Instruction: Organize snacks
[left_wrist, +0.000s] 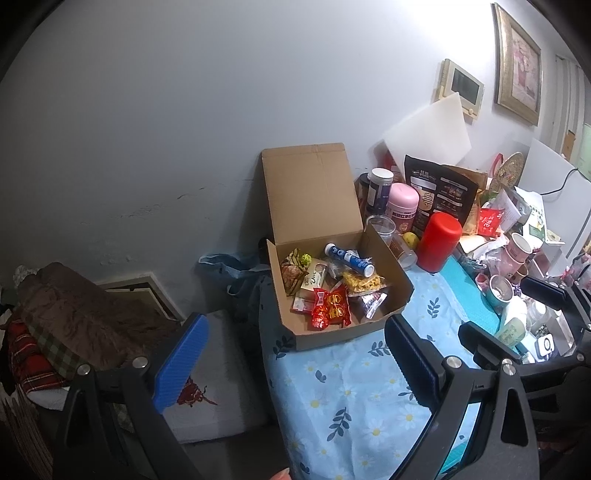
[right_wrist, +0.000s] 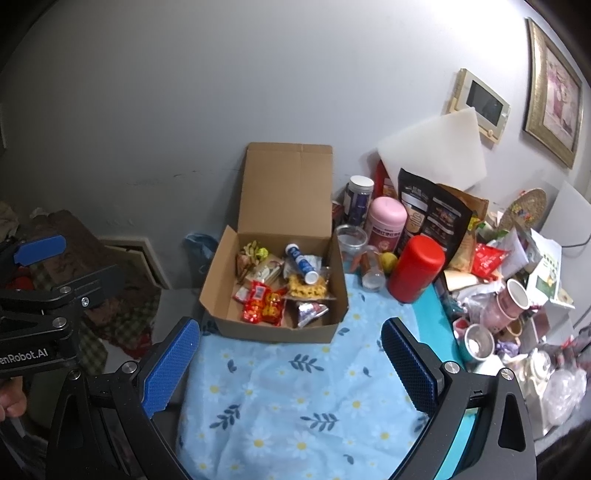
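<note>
Cardboard box (right_wrist: 275, 291) sits on the floral-cloth table (right_wrist: 295, 398), lid flap up against the wall. Landmark = the box. Snacks are already inside it: blue-white tube (right_wrist: 302, 263) near the back wall, yellow chips bag (right_wrist: 307, 287) just under the tube, red packets (right_wrist: 263, 306) toward the front, silver sachet (right_wrist: 309, 312) at the front right corner, greenish wrappers at the back left. None show on the cloth in front of the box.

Right gripper (right_wrist: 290, 363) hovers in front of the box, jaws wide apart, empty. Left gripper (left_wrist: 291, 363) hovers in front and to the left of the box, jaws also wide apart, holding nothing.

Judgement: the packing looks done, so the likely step is closing the lid or tidying contents. To do it well: reach behind the flap near its top edge, push forward and down evenly, keep the other gripper bracing the front wall so the light box doesn't slide. Watch the tube, it may roll. Right of the box, red canister (right_wrist: 415, 268), pink jar (right_wrist: 386, 223) and clear cup (right_wrist: 351, 236) stand close; avoid swinging into them.
</note>
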